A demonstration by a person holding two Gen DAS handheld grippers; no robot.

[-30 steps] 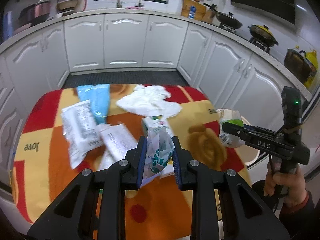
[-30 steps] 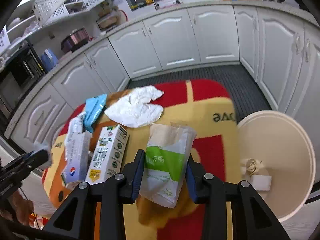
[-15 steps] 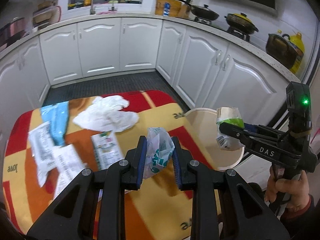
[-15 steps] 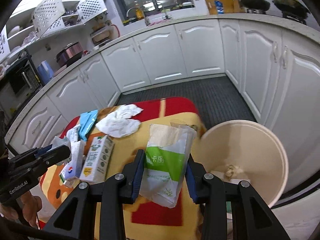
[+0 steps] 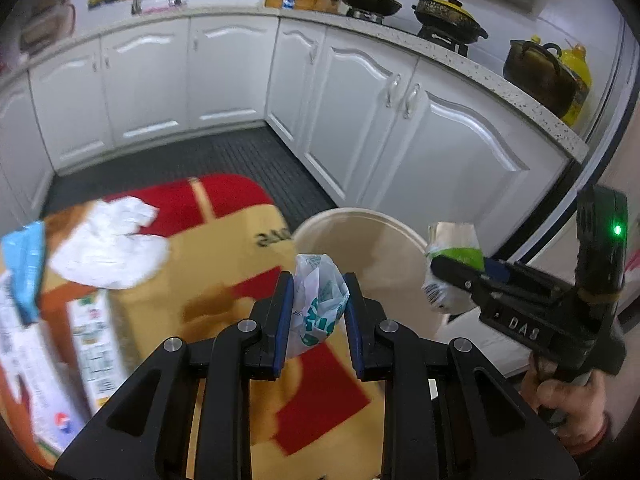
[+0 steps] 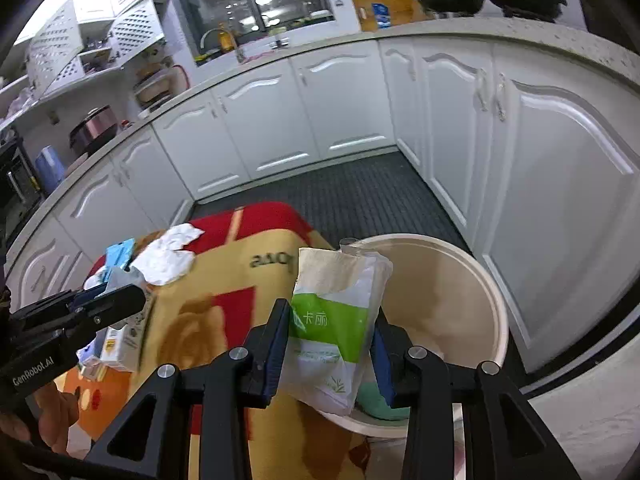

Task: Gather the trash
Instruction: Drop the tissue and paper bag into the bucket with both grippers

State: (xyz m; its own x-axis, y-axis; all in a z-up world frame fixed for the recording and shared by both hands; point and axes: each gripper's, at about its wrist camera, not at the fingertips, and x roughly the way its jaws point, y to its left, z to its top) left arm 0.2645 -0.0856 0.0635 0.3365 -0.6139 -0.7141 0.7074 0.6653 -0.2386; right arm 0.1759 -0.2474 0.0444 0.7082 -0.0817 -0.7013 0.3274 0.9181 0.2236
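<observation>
While both hands hang near the desk's [image 5: 224,240] right-hand edge, we note each pair of tongs carrying one piece of trash. Left tongs [image 5: 318,304]: jaws drawn narrow, blue pads pressed on a crumpled white-and-green plastic wrapper [image 5: 318,300] that stands up between them, over the desk's patterned red-and-yellow cloth and just short of the bin [image 5: 360,216]. Right tongs [image 6: 332,344]: jaws set a little wider, clamped on a flat packet [image 6: 336,320] with a green band and a beige top; from the right wrist view the packet overlaps the near rim of the cream round bin [image 6: 492,296], which sits beside the desk, below the white cabinets. From the left wrist view we see the same packet [image 5: 452,264] held out over the bin's right side, with a person's hand [image 5: 568,404] gripping the handle underneath. Something green lies inside the bin; we cannot tell what. Left on the desk: a crumpled white tissue [image 5: 108,248], a blue packet [image 5: 24,264], a small carton [image 5: 96,344] lying flat, and a white wrapper at the left edge, blurred.
</observation>
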